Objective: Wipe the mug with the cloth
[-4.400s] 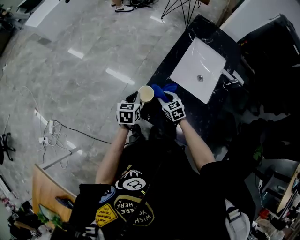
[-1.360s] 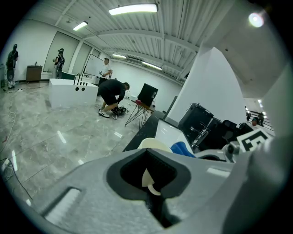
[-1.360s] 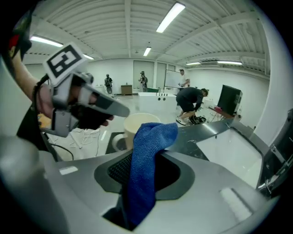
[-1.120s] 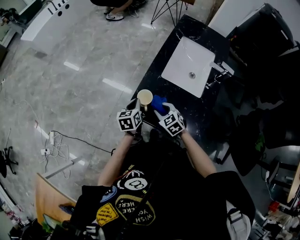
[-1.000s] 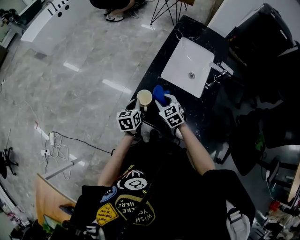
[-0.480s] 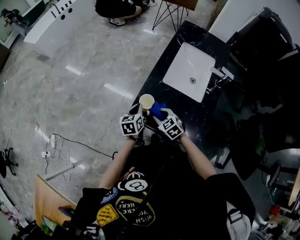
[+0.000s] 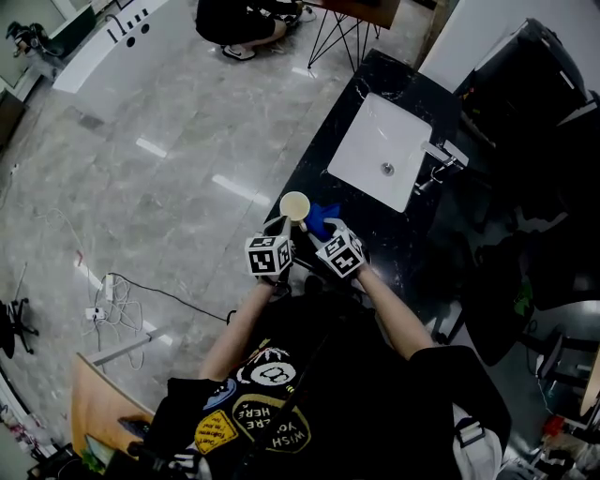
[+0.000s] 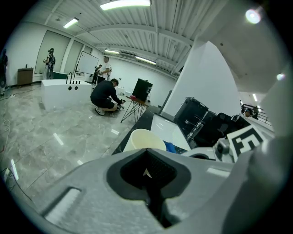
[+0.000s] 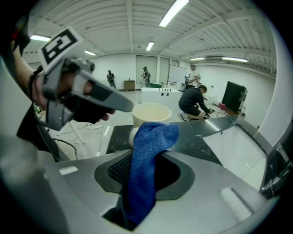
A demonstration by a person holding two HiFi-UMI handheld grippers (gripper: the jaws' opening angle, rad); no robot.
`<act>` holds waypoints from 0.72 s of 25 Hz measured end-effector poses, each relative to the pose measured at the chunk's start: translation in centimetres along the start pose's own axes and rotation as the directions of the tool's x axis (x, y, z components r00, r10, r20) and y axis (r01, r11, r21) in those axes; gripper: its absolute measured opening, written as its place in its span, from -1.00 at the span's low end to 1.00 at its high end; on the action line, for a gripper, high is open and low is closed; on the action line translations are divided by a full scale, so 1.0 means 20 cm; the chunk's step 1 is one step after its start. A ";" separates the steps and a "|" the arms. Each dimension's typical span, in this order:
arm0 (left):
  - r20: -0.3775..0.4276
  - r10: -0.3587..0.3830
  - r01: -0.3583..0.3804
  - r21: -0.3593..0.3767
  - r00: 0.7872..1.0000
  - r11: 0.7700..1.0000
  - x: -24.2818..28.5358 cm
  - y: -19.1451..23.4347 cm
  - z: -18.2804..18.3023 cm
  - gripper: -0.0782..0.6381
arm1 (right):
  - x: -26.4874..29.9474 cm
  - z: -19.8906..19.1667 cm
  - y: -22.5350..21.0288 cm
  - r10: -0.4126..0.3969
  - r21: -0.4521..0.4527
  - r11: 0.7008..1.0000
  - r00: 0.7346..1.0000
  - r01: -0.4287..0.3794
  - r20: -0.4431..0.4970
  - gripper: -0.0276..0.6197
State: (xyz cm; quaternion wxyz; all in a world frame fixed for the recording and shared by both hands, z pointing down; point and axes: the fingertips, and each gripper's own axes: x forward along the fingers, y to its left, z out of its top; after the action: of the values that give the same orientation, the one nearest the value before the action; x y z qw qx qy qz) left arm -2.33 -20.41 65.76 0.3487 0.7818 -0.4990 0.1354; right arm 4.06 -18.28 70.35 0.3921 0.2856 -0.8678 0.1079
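A cream mug (image 7: pixel 294 205) hangs at the near edge of the black counter (image 7: pixel 375 220), rim upward. My left gripper (image 7: pixel 281 228) reaches it from the left. Its jaws look shut on the mug; the grip point itself is hidden. In the left gripper view the mug (image 8: pixel 144 139) shows just beyond the closed jaws. My right gripper (image 7: pixel 324 232) is shut on a blue cloth (image 7: pixel 323 218). The cloth (image 9: pixel 149 151) stands up from the jaws and its top lies against the side of the mug (image 9: pixel 151 113).
A white sink basin (image 7: pixel 384 150) with a faucet (image 7: pixel 439 156) is set in the counter beyond the mug. Grey tiled floor lies left of the counter. A person crouches on it (image 7: pixel 239 19). Dark chairs stand at the right.
My right gripper has drawn the blue cloth back toward me and lower, from beyond the mug's rim to beside it. The left gripper and the mug have hardly moved.
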 end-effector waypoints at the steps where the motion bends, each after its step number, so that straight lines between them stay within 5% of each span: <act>1: -0.001 0.000 0.000 0.001 1.000 1.000 0.00 0.00 0.00 -0.77 | -0.02 -0.02 0.05 0.028 -0.002 1.000 1.000 -0.028 0.011 -0.53; 3: -0.006 0.000 0.000 0.001 1.000 1.000 0.00 0.01 0.00 -0.77 | -0.05 -0.02 0.06 0.045 0.059 0.997 0.997 -0.049 0.071 -0.53; 7: 0.013 0.023 -0.022 -0.015 1.000 1.000 -0.02 0.05 0.03 -0.77 | -0.09 0.09 -0.29 -0.136 0.234 0.967 0.982 0.101 0.135 -0.54; 11: 0.009 0.026 -0.026 -0.010 1.000 1.000 0.01 0.05 0.04 -0.77 | 0.01 0.17 -0.35 -0.125 0.141 0.984 0.988 0.111 0.091 -0.54; 15: 0.010 0.017 -0.017 -0.020 1.000 1.000 0.02 0.03 0.02 -0.77 | -0.02 0.08 -0.21 -0.101 0.221 0.972 0.991 0.078 0.091 -0.56; 18: 0.004 0.005 -0.005 -0.006 1.000 1.000 0.02 0.02 0.02 -0.77 | -0.05 0.00 -0.04 -0.026 0.149 0.989 0.997 0.014 0.079 -0.56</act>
State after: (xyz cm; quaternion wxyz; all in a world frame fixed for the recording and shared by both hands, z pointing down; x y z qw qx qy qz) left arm -2.54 -21.11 65.86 0.3495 0.7797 -0.5023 0.1331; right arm 4.92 -18.55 69.60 0.3356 0.3266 -0.8696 0.1566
